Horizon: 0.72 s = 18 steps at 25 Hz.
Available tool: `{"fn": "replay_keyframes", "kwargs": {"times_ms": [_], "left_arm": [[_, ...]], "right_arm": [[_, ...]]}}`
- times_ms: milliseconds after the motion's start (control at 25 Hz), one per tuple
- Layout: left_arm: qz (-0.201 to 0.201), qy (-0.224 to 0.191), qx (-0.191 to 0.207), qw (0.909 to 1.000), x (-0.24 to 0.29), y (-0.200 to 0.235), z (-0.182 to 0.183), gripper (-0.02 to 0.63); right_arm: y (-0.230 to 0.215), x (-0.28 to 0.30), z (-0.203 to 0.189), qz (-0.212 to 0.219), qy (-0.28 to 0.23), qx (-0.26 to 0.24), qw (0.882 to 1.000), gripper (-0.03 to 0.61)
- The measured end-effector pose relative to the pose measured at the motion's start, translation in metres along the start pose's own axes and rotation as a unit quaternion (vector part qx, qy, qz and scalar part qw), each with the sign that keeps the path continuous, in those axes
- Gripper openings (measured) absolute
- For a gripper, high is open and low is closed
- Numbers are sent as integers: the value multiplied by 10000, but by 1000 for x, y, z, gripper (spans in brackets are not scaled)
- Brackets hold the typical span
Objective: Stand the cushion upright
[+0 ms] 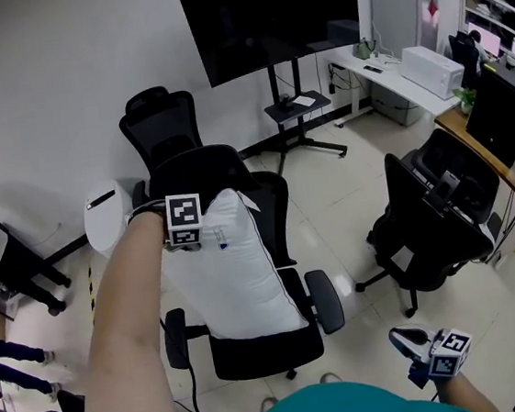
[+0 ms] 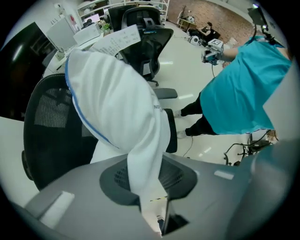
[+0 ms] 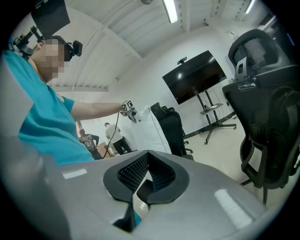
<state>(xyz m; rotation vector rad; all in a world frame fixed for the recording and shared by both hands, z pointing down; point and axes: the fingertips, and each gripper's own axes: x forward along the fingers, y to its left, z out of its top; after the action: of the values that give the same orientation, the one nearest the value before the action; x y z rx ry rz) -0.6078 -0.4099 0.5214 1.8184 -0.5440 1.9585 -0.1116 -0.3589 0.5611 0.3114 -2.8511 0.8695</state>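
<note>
Two jaws of the left gripper (image 2: pixel 149 194) clamp a top corner of the white cushion (image 2: pixel 117 98), legible only in the left gripper view. The head view adds the cushion standing upright on the black chair (image 1: pixel 255 350), against its backrest. The right gripper (image 3: pixel 144 174), closed and empty, hangs well apart.

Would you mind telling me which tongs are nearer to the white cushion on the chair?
Left. The left tongs pinch the top corner of the cushion; the right tongs hang low to the right, well clear of cushion and chair.
</note>
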Motion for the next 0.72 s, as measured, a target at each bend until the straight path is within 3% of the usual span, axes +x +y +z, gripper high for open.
{"fn": "replay_keyframes", "kwargs": {"times_ms": [160, 240, 360, 440, 600, 720], "left_arm": [[858, -49, -520, 9949, 50, 38, 14, 155], [1487, -497, -809, 9843, 80, 61, 32, 203], [2332, -1059, -1001, 9615, 92, 83, 49, 279], [2582, -1244, -1100, 9517, 83, 86, 48, 329], [2649, -1617, -1502, 9387, 63, 64, 34, 413], [2968, -1855, -1915, 9170, 37, 41, 14, 419]], "right_arm": [[-3, 2, -6, -41, 197, 65, 9998, 3], [-3, 3, -9, -42, 267, 103, 9996, 3], [-5, 4, -9, -43, 271, 140, 9995, 3], [-7, 6, -4, -12, 248, 124, 9996, 3], [-9, 10, 5, 266, 247, 74, 9993, 3], [-9, 15, 11, 575, 357, -106, 9976, 3]]}}
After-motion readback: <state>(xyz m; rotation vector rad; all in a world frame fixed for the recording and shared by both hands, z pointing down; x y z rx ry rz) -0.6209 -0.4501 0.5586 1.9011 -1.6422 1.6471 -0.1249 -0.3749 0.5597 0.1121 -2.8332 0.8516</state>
